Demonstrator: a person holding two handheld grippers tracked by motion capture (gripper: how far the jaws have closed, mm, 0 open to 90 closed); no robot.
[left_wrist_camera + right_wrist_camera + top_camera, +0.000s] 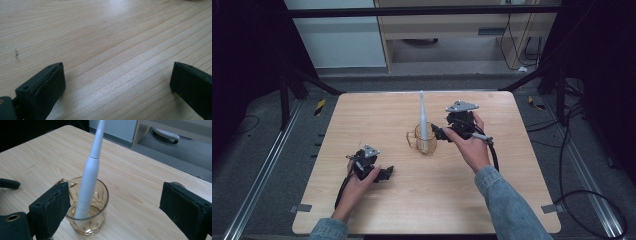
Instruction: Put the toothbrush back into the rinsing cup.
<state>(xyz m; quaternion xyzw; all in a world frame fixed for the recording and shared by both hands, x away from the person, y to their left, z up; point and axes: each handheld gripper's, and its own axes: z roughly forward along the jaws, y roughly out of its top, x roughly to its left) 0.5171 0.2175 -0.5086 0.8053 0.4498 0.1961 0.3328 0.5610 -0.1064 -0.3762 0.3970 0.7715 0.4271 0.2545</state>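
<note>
On table (377, 115): unlabelled glass cup (87, 215) holding white toothbrush (87, 185).

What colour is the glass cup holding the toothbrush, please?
The glass cup is see-through amber; the right gripper view shows it best.

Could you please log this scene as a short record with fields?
surface: wooden table
cup: amber glass cup, upright near the table's middle
contents: white electric toothbrush standing in the cup, leaning on its rim
right tool: open, beside the cup, not gripping it
left tool: open, low over bare wood, holding nothing
</note>
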